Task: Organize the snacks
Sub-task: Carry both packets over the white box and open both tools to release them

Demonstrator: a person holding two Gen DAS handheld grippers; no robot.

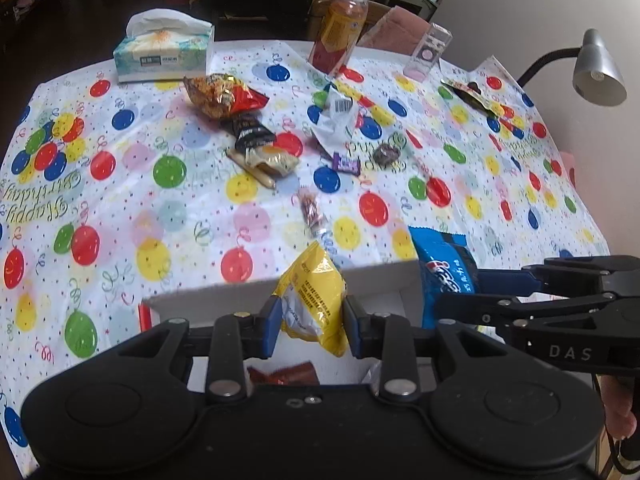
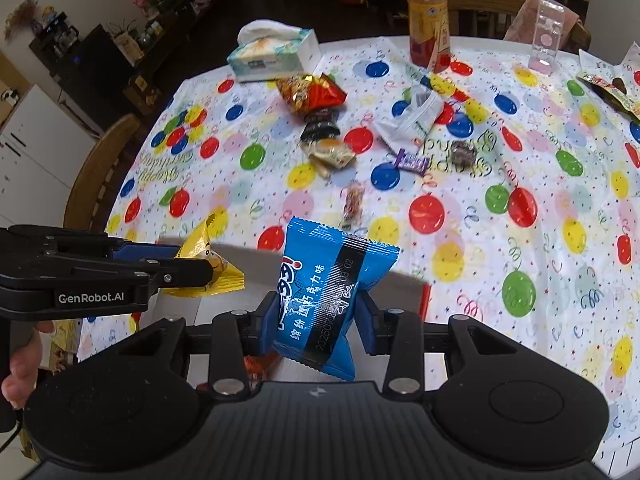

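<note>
My left gripper (image 1: 311,326) is shut on a yellow snack packet (image 1: 310,292), held over a white box (image 1: 280,286) at the table's near edge. A red wrapper (image 1: 282,374) lies inside the box. My right gripper (image 2: 318,320) is shut on a blue snack packet (image 2: 324,292), also above the box (image 2: 404,284). In the left wrist view the right gripper (image 1: 452,308) enters from the right with the blue packet (image 1: 444,268). In the right wrist view the left gripper (image 2: 208,268) enters from the left with the yellow packet (image 2: 204,260).
More snacks lie scattered mid-table: a red-orange bag (image 1: 222,94), a black packet (image 1: 250,132), a purple candy (image 1: 346,164), a white wrapper (image 1: 336,116). A tissue box (image 1: 162,54), a juice bottle (image 1: 340,30) and a clear case (image 1: 428,52) stand at the back. A lamp (image 1: 596,70) is at right.
</note>
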